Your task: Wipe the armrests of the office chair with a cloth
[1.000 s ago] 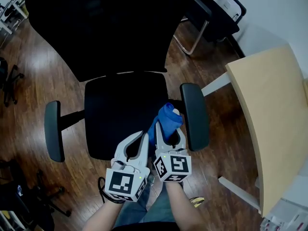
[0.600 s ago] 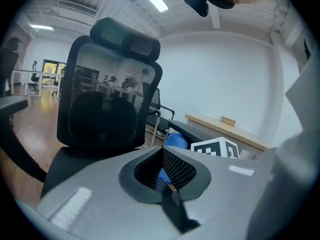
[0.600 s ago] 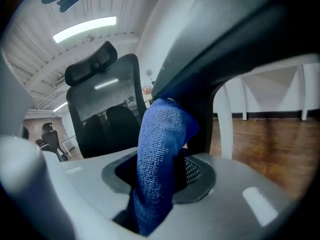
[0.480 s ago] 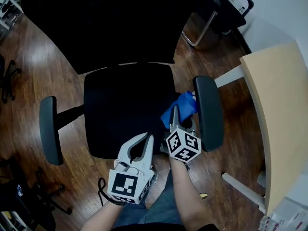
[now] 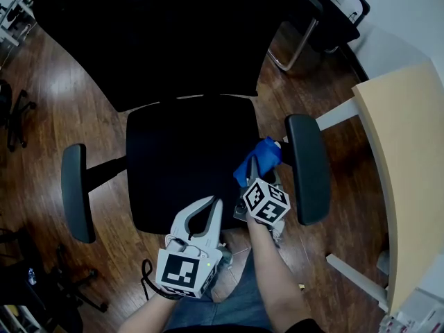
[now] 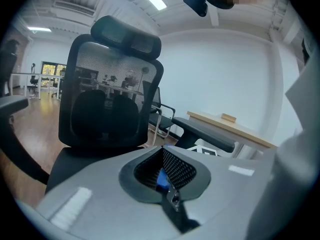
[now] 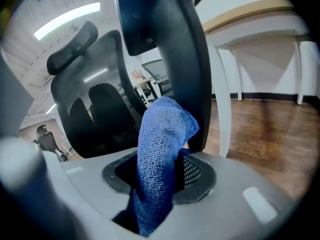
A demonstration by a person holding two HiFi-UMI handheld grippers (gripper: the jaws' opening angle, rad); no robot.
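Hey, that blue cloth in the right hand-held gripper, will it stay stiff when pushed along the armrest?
Probably floppy: the blue cloth folds over at its top above the right hand-held gripper. Its nubby weave looks likely to drag rather than slip on the armrest. It seems light, held up by one pinch.

I log: pale wood desk (image 5: pixel 406 158) | its white leg (image 5: pixel 355 281) under the near end | black metal-framed chair (image 5: pixel 329 9) past the desk's far end | dark wood floor (image 5: pixel 41 116) beneath the desk
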